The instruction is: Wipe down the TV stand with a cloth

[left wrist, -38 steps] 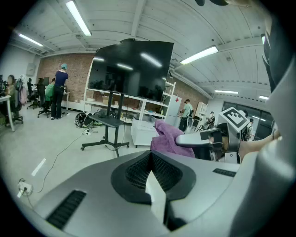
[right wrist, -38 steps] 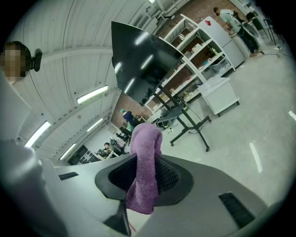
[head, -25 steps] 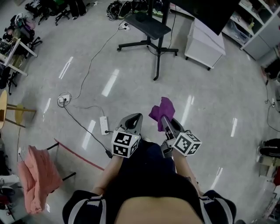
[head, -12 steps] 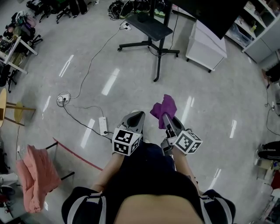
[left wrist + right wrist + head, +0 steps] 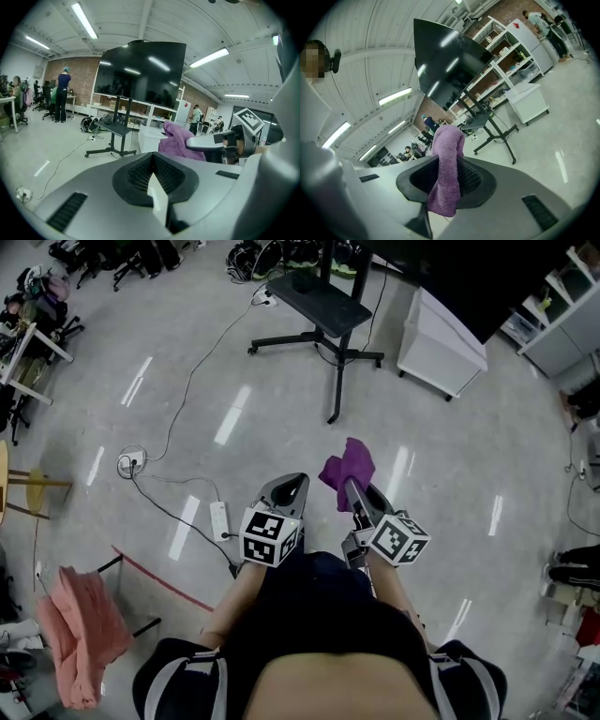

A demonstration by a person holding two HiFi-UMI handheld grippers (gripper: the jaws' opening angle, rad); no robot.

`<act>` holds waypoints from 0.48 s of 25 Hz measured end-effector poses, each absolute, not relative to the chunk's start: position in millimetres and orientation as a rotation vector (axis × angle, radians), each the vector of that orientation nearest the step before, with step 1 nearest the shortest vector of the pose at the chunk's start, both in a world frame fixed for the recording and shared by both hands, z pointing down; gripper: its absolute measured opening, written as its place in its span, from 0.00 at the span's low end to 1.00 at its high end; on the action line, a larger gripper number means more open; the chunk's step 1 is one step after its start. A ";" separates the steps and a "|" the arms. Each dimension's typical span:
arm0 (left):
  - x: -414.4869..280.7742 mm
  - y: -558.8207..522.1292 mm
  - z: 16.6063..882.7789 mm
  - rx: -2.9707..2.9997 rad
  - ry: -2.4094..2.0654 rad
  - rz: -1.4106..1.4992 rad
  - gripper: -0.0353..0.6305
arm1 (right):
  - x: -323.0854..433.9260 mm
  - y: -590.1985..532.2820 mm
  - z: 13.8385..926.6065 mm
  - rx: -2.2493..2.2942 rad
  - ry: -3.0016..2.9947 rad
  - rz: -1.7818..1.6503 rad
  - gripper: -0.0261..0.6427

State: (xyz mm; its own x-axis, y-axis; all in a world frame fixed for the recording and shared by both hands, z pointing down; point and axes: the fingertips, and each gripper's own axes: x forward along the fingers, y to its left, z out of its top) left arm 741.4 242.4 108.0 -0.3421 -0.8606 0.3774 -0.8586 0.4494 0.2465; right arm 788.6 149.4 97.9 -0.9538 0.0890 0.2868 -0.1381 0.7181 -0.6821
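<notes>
The TV stand [image 5: 323,298] is a black wheeled pole stand with a small shelf, standing on the floor ahead of me; its dark screen [image 5: 441,273] reaches toward the top right. It also shows in the left gripper view, TV stand [image 5: 116,129], and in the right gripper view, TV stand [image 5: 482,123]. My right gripper [image 5: 353,493] is shut on a purple cloth [image 5: 345,468], which sticks up and hangs out of the jaws as the purple cloth [image 5: 447,171]. My left gripper [image 5: 287,490] is shut with nothing in it, level with the right one. Both are held at waist height, well short of the stand.
A white cabinet [image 5: 441,334] stands right of the stand, with shelving [image 5: 562,306] behind. A power strip [image 5: 217,518], a round socket [image 5: 129,462] and cables lie on the floor at left. A pink cloth [image 5: 80,634] hangs on a chair. A person [image 5: 62,93] stands far off.
The floor and stand have slid slightly down the head view, so I have come a little closer. Both grippers keep their pose, the cloth still held.
</notes>
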 end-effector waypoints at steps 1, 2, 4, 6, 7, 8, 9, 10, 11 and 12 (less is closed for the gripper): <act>731.9 239.1 106.9 1.446 -2.251 -0.003 0.06 | 778.5 146.5 96.1 0.042 -2.630 1.067 0.21; 721.9 235.6 105.7 1.451 -2.249 0.000 0.06 | 767.9 143.5 94.0 0.047 -2.636 1.059 0.21; 700.9 228.6 103.5 1.457 -2.244 0.006 0.06 | 745.0 137.8 88.6 0.059 -2.649 1.052 0.21; 680.5 221.3 101.6 1.462 -2.240 0.014 0.06 | 721.3 133.3 83.5 0.073 -2.661 1.056 0.21; 670.9 217.2 100.5 1.468 -2.237 0.013 0.06 | 709.3 131.8 81.1 0.078 -2.667 1.057 0.21; 661.6 213.0 99.2 1.474 -2.232 0.006 0.06 | 697.3 131.1 78.6 0.078 -2.674 1.054 0.21; 652.8 209.1 97.7 1.481 -2.227 -0.003 0.06 | 685.6 131.4 76.0 0.074 -2.681 1.051 0.21; 644.4 206.1 96.3 1.487 -2.222 -0.011 0.06 | 674.8 132.7 73.9 0.066 -2.684 1.046 0.21; 636.2 204.0 95.1 1.492 -2.219 -0.016 0.06 | 665.0 134.7 72.6 0.056 -2.684 1.043 0.21; 628.0 202.7 94.3 1.497 -2.216 -0.017 0.06 | 656.0 136.6 71.9 0.046 -2.683 1.040 0.21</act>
